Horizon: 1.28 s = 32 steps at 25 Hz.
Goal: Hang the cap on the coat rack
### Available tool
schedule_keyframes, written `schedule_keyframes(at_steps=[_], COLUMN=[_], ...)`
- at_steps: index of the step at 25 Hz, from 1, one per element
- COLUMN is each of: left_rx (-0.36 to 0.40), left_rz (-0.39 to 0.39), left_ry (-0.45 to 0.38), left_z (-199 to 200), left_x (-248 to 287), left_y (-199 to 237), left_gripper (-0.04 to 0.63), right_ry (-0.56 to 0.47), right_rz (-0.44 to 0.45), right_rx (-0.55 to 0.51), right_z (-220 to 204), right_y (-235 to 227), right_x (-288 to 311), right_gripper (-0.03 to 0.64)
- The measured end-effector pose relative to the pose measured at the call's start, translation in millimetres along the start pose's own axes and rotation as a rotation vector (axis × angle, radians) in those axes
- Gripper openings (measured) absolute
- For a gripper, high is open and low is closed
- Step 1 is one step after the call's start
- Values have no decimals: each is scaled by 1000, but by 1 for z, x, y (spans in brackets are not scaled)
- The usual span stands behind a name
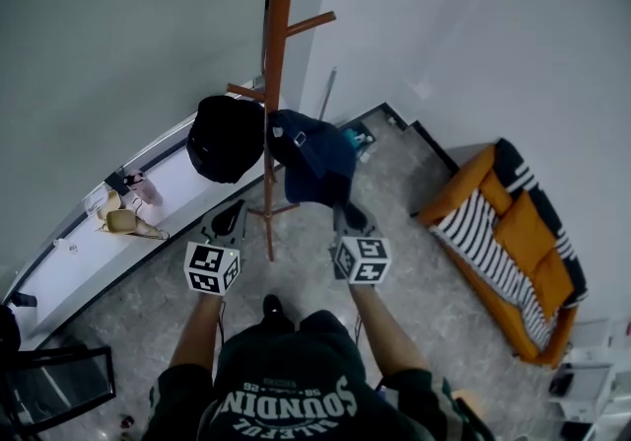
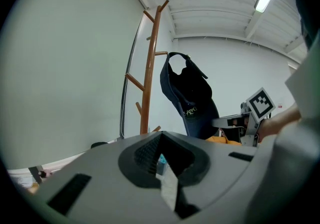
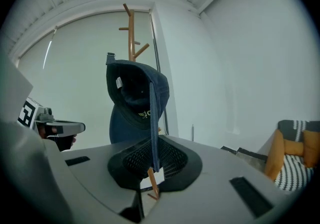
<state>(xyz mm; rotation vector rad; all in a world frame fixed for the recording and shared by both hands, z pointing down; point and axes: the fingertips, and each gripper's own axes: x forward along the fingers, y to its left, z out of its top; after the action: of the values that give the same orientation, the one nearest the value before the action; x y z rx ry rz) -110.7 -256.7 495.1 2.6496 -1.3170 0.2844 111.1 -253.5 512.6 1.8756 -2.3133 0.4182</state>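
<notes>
A navy cap (image 1: pixel 314 161) hangs up by the wooden coat rack (image 1: pixel 275 84), just right of its pole. My right gripper (image 1: pixel 349 216) is below the cap and shut on its brim. In the right gripper view the brim runs edge-on down between the jaws of my right gripper (image 3: pixel 154 162), with the cap (image 3: pixel 134 92) in front of the coat rack (image 3: pixel 131 32). My left gripper (image 1: pixel 227 221) is left of the pole, shut and holding nothing. In its own view the navy cap (image 2: pixel 192 98) sits beside the coat rack (image 2: pixel 150 77), above and beyond my left gripper (image 2: pixel 162 162).
A black hat (image 1: pixel 225 138) hangs on a left peg of the rack. An orange sofa with striped cushions (image 1: pixel 513 242) stands at the right. A white window ledge (image 1: pixel 79 261) holding small items runs along the left wall. A black chair (image 1: pixel 59 385) is at the lower left.
</notes>
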Motion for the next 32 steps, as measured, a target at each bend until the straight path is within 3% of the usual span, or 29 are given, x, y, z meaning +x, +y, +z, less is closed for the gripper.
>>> schedule_keyframes(at_steps=[16, 25, 32], left_rx=[-15, -28, -46], left_rz=[-36, -11, 32], left_ry=[13, 35, 68], left_z=[6, -1, -13], left_x=[51, 57, 54], left_y=[6, 15, 36], left_gripper=[0, 0, 0], right_ry=[3, 40, 112], right_rz=[-38, -157, -185], right_rx=[8, -7, -8], right_z=[11, 5, -22], right_y=[-34, -85, -105], right_x=[33, 59, 84], right_gripper=[14, 14, 15])
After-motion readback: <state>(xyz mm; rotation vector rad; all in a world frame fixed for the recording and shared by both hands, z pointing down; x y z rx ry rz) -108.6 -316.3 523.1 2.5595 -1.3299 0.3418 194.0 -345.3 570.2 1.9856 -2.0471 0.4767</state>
